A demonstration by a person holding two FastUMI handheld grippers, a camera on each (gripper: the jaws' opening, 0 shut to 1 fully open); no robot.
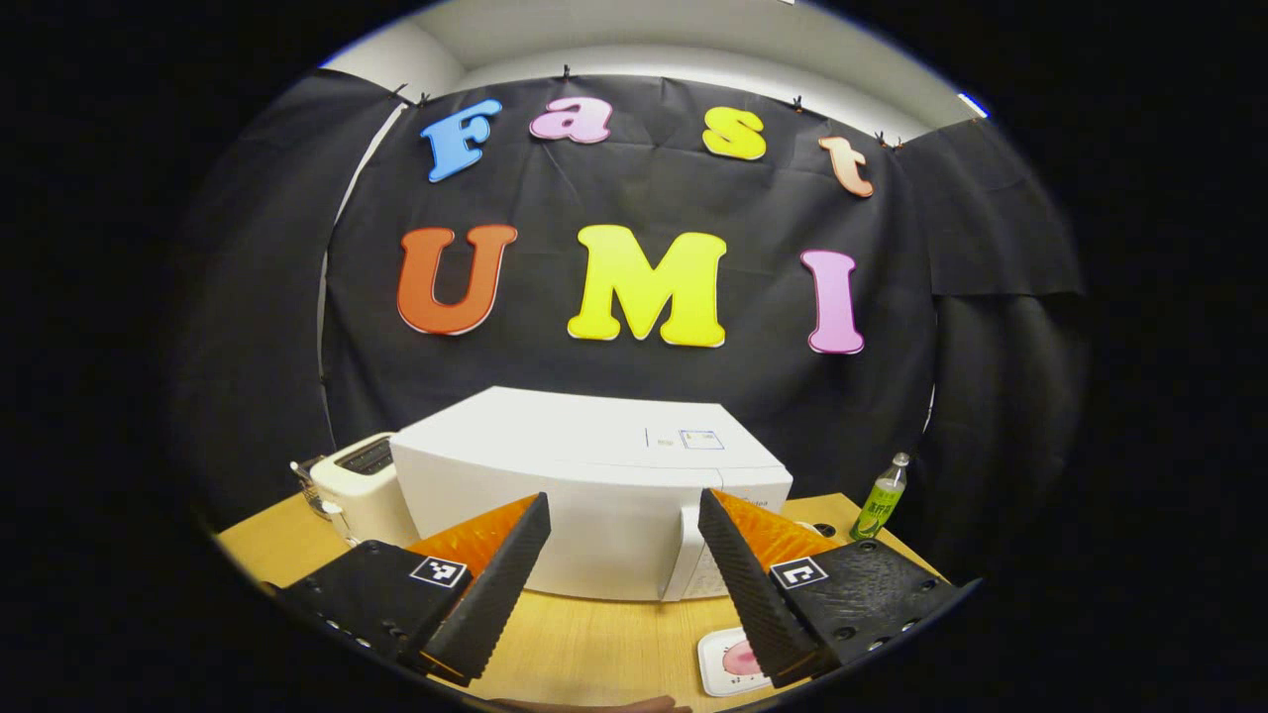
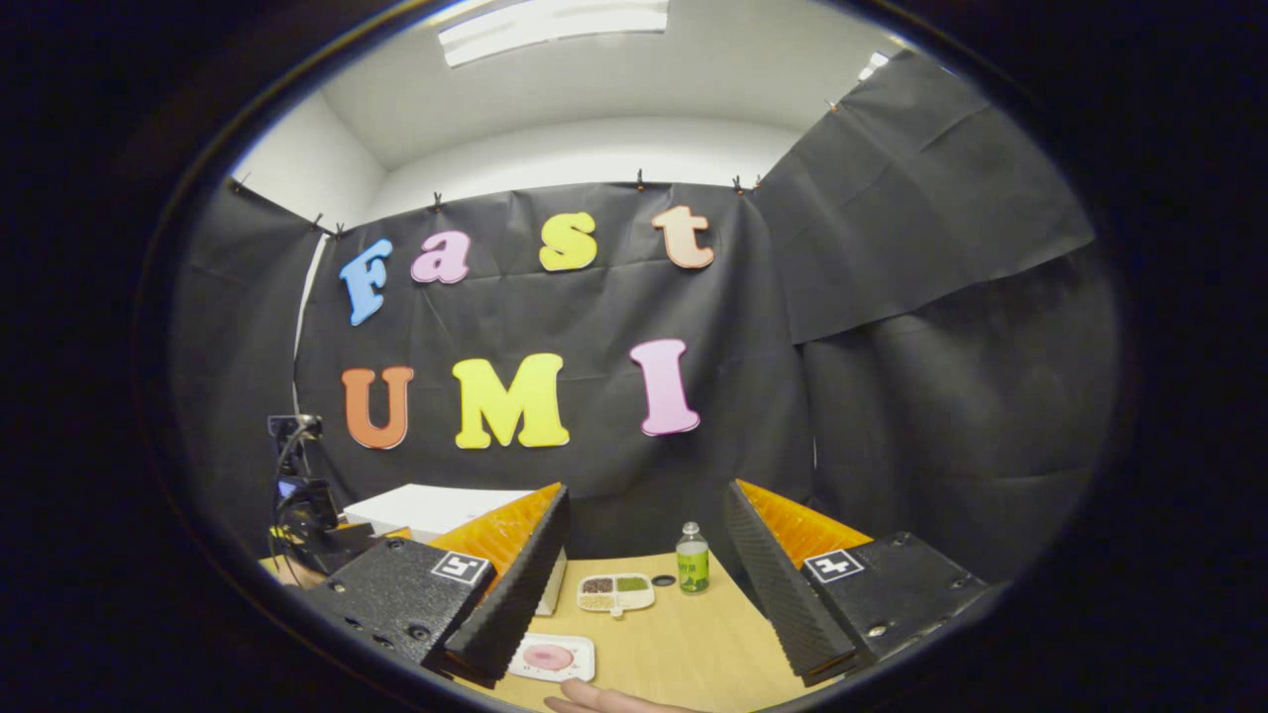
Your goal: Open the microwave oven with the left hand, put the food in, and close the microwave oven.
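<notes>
The white microwave stands on the wooden table with its door closed. My left gripper hovers in front of it, open, with nothing between its fingers. A white plate with pink food lies on the table at the lower right, partly behind the right finger. In the right gripper view the same plate with pink food lies just ahead of my right gripper, which is open and empty. The microwave shows at the left there, partly hidden by the left finger.
A white toaster stands left of the microwave. A green bottle and a small compartment tray sit toward the table's back right. A black device with cables is at the far left. Part of a hand shows at the bottom edge.
</notes>
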